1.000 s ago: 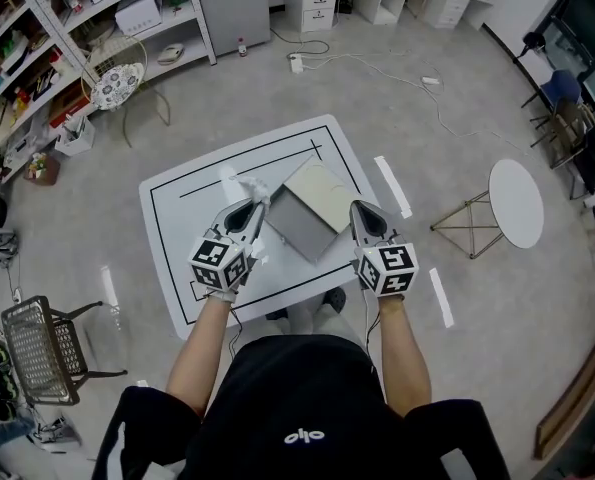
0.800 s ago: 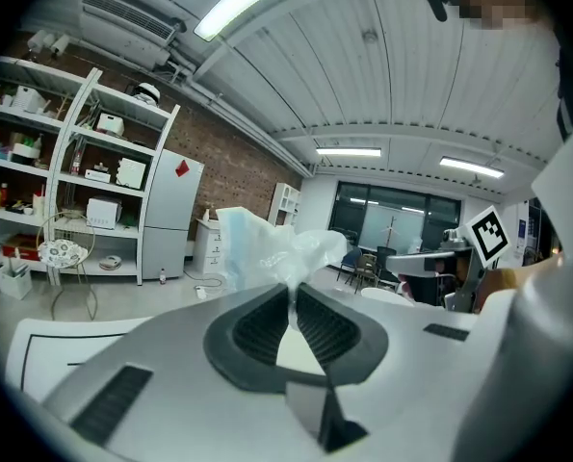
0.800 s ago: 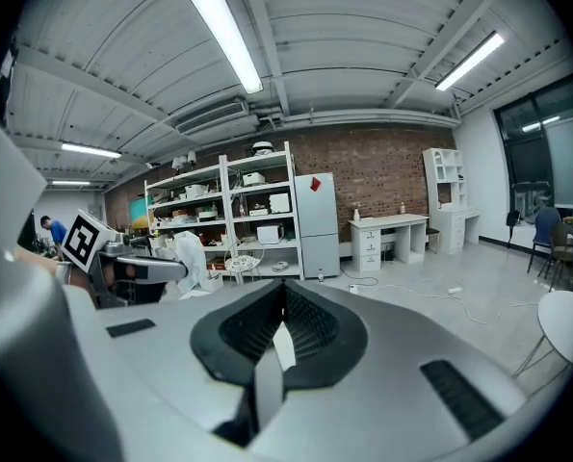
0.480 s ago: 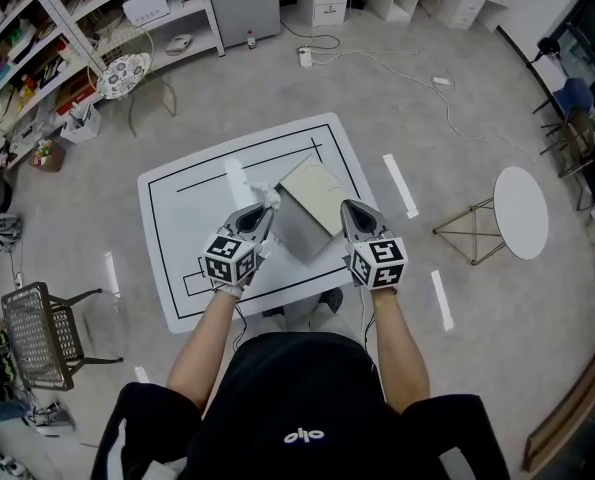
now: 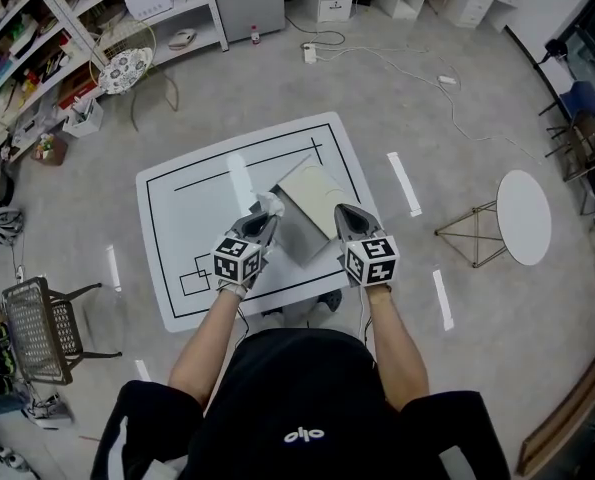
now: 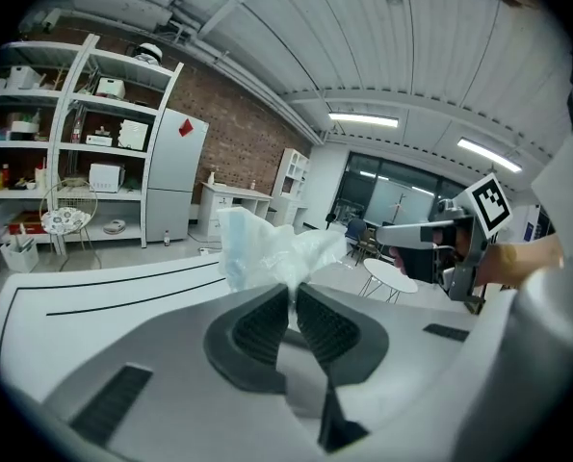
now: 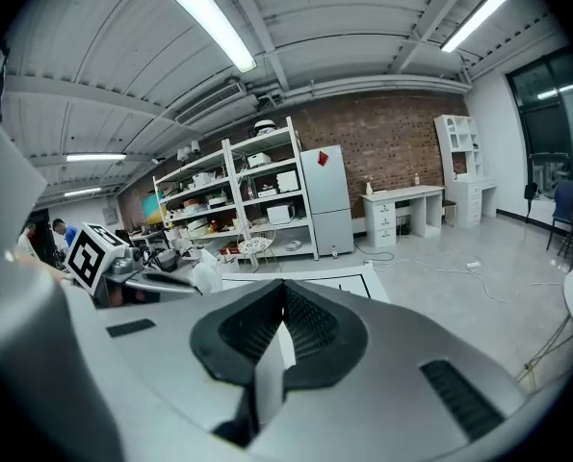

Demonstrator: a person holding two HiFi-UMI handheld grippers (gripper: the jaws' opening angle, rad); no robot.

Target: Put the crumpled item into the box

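Observation:
My left gripper (image 5: pixel 265 215) is shut on a crumpled white item (image 5: pixel 270 204), held just above the left edge of the grey box (image 5: pixel 295 233) on the white table (image 5: pixel 182 238). In the left gripper view the crumpled item (image 6: pixel 267 246) sticks up from the closed jaws of my left gripper (image 6: pixel 293 292). The box's cream lid (image 5: pixel 317 190) stands open at the far side. My right gripper (image 5: pixel 343 212) is at the box's right edge. In the right gripper view my right gripper (image 7: pixel 284 295) is shut on a thin white flap (image 7: pixel 270 359), apparently the box's.
Black lines mark the table top. A wire-mesh chair (image 5: pixel 39 330) stands on the floor at the left and a round white side table (image 5: pixel 524 211) at the right. Shelves (image 5: pixel 37 58) line the back left. Cables (image 5: pixel 377 63) lie on the floor beyond the table.
My left gripper has carried the crumpled item to the right, up to the box's left edge. My right gripper has shifted slightly left and stays at the box.

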